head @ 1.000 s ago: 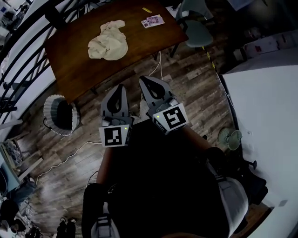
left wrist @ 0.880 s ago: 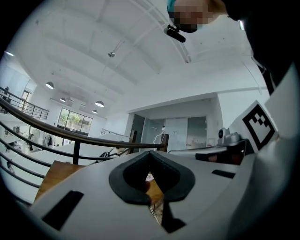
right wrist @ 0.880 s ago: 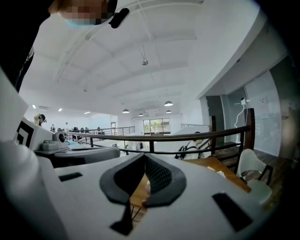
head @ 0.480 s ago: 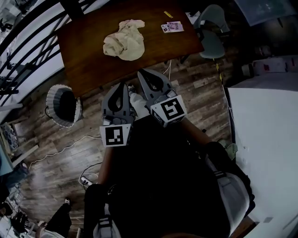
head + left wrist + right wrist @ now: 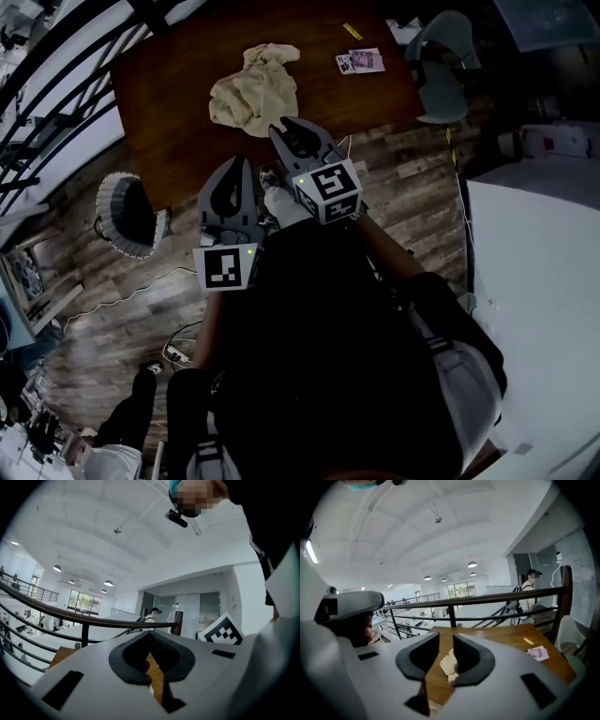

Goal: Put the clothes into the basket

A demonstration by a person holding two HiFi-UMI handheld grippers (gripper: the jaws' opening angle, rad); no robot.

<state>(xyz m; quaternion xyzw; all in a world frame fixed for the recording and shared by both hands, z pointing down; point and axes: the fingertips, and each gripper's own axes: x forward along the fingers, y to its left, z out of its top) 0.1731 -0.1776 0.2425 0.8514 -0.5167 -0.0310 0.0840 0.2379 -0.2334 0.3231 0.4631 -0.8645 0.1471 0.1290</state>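
A crumpled cream cloth (image 5: 253,94) lies on the dark wooden table (image 5: 169,112); the right gripper view shows this cloth (image 5: 449,663) through the gap between the jaws. A white basket (image 5: 127,216) with a dark inside stands on the floor left of the table. My right gripper (image 5: 282,127) reaches over the table's near edge, just short of the cloth. Its jaws have just been opening and stand a little apart (image 5: 446,637) with nothing between them. My left gripper (image 5: 234,161) hangs lower left, short of the table edge, jaws shut (image 5: 151,633) and empty.
A small printed card (image 5: 361,62) and a yellow strip (image 5: 352,31) lie at the table's far right. A grey chair (image 5: 442,66) stands beside that end. A black railing (image 5: 56,84) runs behind the table. A white counter (image 5: 534,262) fills the right.
Both grippers have moved forward toward the table. The right one now reaches over its edge near the cloth, and its jaws have parted slightly.
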